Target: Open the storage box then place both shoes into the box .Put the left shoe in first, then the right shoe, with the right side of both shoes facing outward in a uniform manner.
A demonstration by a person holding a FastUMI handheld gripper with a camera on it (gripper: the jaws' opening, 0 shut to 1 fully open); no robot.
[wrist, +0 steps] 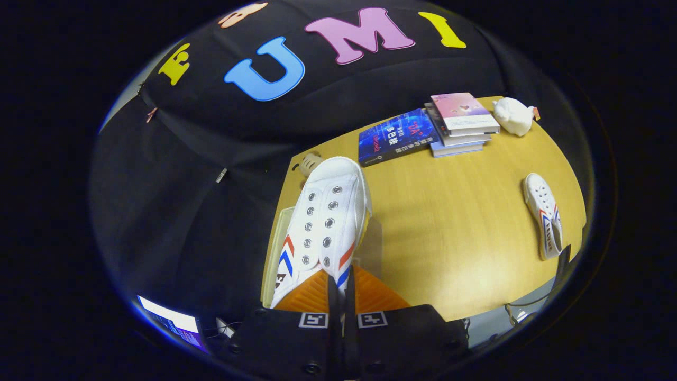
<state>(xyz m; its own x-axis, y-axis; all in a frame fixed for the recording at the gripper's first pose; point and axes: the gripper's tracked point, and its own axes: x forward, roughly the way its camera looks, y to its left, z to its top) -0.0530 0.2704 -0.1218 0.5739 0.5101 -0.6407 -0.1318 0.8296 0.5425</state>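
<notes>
My gripper [339, 279] is shut on a white canvas shoe [328, 211] with red and blue stripes, both fingers pinching the rim of its opening. The shoe points away from me, toe toward the booth wall, and hangs over the left end of the wooden table [455, 222]. Under it lies a clear storage box [271, 254]; its pale rim shows left of the shoe and a see-through wall shows right of it. I cannot tell whether the shoe touches the box. The second white shoe [545, 217] lies on its side far off to the right, near the table's edge.
Beyond the shoe lie a dark blue book [394, 136] and a stack of books [460, 127], with a white plush toy [514, 116] past them. A small pale toy [309, 161] sits at the table's far left corner. A lit screen [172, 323] glows below left.
</notes>
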